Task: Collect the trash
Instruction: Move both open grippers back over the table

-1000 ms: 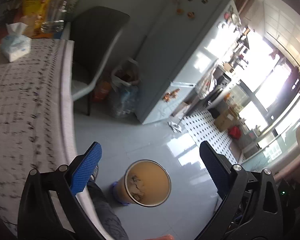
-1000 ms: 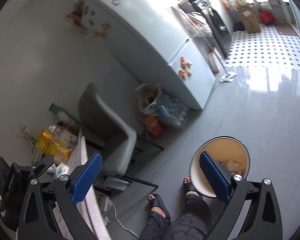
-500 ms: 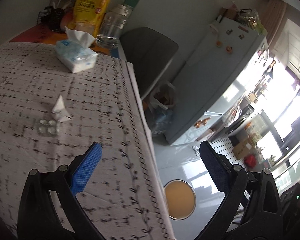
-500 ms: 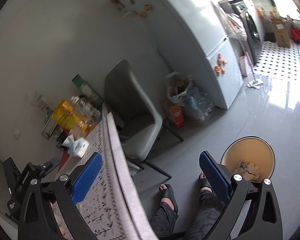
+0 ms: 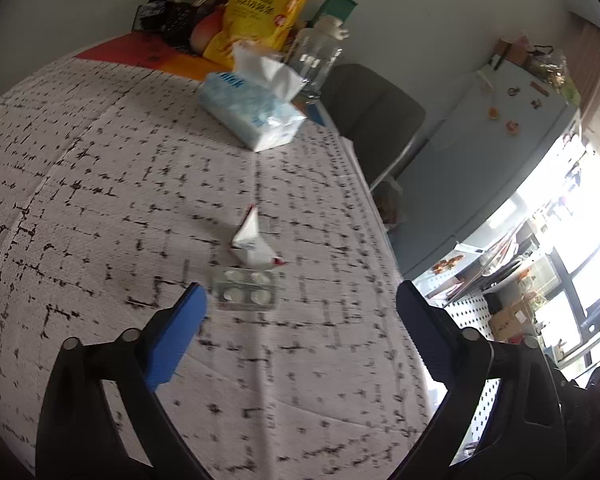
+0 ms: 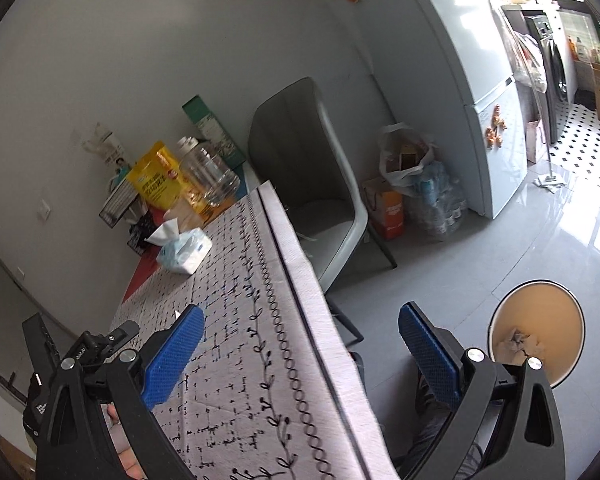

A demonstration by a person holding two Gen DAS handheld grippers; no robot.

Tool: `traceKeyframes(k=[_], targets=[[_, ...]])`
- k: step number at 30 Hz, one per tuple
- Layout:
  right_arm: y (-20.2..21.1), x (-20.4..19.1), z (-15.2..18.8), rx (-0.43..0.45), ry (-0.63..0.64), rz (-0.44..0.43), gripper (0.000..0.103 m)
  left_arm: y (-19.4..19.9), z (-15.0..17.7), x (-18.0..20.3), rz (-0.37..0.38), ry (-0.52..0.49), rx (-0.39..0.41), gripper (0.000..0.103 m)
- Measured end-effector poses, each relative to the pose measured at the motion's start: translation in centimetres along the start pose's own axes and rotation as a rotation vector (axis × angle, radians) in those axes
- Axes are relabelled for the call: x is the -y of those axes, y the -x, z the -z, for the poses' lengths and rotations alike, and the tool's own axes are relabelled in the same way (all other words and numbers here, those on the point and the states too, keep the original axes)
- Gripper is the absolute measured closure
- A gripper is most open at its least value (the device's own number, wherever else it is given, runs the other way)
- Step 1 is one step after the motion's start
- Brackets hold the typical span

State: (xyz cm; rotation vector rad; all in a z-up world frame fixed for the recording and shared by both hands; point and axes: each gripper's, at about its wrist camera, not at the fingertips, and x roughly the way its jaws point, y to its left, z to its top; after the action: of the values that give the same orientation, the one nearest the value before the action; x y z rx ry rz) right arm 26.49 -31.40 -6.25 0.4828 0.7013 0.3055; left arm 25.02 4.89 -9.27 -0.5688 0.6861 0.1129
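A blister pack of pills [image 5: 247,288] and a crumpled white wrapper [image 5: 252,246] lie on the table's patterned cloth [image 5: 100,184]. My left gripper [image 5: 300,336] hovers just short of them. Its jaws are closing with nothing between the blue pads, and the blister pack lies just ahead of the left fingertip [image 5: 192,304]. My right gripper [image 6: 300,356] stands open and holds nothing above the table's edge [image 6: 300,288]. A tan trash bin [image 6: 540,320] with crumpled paper inside stands on the floor to its right.
A tissue pack [image 5: 256,116], a yellow bag [image 5: 260,12] and a clear jar [image 5: 316,64] stand at the table's far end. Beyond the edge are a grey chair [image 6: 320,184], floor bags [image 6: 412,168] and a fridge [image 6: 480,100]. A person's leg [image 6: 436,432] shows below.
Both views have swung from the floor and bin toward the table. The left gripper now hangs over the cloth near the blister pack and wrapper, its jaws slightly narrower.
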Motion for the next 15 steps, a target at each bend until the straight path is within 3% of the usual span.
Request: traceKeyframes(k=[3,13,14,15], targets=[[-1.0,-0.7,-0.2,-0.014,0.015,-0.002,0.007,-0.8,-0.1,-1.1,-0.029,0.017,-0.010,0.022],[-3.4,-2.0,-0.2,-0.055,0.033,0.004,0.007,-3.7,0.9,-2.6,-0.066,0.047,-0.037,0.034],[-3.7,-2.2,-0.1,-0.058,0.034,0.004,0.007,-3.8,0.8,-2.6,-0.061,0.051,-0.036,0.037],[-3.8,-2.4,-0.1,-0.061,0.035,0.003,0.007,-3.8,0.8,-2.8,-0.059,0.054,-0.032,0.047]])
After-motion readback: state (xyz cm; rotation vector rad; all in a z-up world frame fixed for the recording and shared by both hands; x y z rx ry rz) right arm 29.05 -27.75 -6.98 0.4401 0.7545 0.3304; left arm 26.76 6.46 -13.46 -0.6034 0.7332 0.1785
